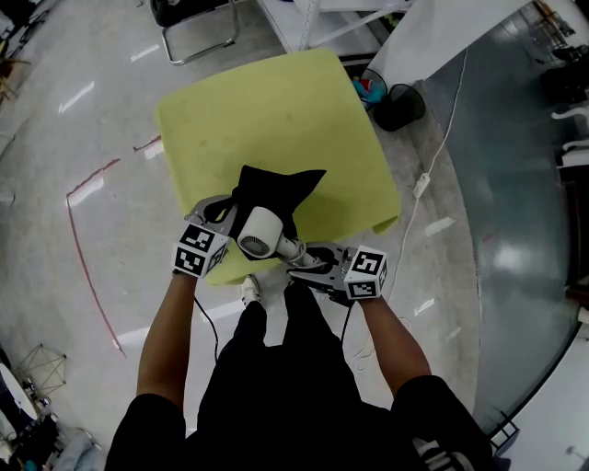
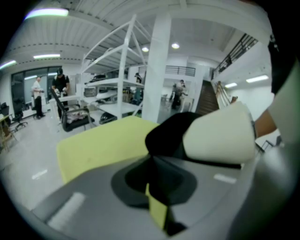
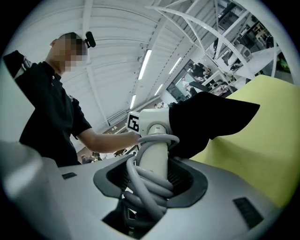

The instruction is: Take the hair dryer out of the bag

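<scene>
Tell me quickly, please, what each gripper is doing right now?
Left gripper: closed, pinching the black bag.
Right gripper: closed on the hair dryer handle, cord wrapped around it.

A table [image 1: 276, 101] draped in yellow-green cloth stands on a glossy grey floor [image 1: 92, 138]. A black chair [image 1: 195, 28] sits beyond its far edge, and a black bin [image 1: 398, 106] stands near its right corner. A white cable [image 1: 447, 132] trails over the floor, and a red line [image 1: 86, 267] curves at left. White shelving [image 2: 119, 70] and a staircase [image 2: 208, 96] rise behind.
</scene>
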`<state>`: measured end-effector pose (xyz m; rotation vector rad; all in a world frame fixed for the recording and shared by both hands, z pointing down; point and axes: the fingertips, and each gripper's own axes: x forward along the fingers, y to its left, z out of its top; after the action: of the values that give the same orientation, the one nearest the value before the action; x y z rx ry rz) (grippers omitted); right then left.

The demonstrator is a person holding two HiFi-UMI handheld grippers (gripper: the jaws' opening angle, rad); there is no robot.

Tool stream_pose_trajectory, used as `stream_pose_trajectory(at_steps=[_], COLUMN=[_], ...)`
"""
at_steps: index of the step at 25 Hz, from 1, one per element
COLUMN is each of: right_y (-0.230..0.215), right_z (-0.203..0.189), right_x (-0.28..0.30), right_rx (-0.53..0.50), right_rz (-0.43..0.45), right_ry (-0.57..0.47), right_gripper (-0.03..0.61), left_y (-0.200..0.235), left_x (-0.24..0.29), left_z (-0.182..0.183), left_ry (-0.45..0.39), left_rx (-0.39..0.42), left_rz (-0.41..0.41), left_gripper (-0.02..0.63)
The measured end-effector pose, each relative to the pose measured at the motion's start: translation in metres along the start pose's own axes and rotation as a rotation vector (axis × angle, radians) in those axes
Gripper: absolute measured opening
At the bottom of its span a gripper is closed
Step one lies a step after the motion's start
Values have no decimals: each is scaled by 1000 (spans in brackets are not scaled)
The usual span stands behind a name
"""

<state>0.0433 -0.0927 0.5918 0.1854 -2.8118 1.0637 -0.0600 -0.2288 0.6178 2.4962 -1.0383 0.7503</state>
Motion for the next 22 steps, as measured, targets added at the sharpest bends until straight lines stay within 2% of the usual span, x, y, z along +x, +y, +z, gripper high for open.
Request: stream_pose_trajectory(at_steps=[5, 11, 14, 19, 22], right_y=[20, 32, 28, 12, 5], right_z=[9, 33, 45, 62, 73], right_x=[4, -5, -12, -21, -24], right_rx=[6, -5, -29, -51, -75], right_rz=[52, 51, -8, -165, -250], right_ry=[-37, -119, -158, -229, -267], right_gripper=[209, 209, 209, 209, 209], left_y=[8, 7, -1, -36, -58], left_x=[-1, -1, 0, 0, 0], left_z=[2, 3, 1, -8, -21], left_ry=[-19, -63, -65, -49, -10], left_rx=[-17, -64, -60, -52, -22], left_rz=[47, 25, 13, -49, -76], left_gripper=[14, 14, 14, 29, 136])
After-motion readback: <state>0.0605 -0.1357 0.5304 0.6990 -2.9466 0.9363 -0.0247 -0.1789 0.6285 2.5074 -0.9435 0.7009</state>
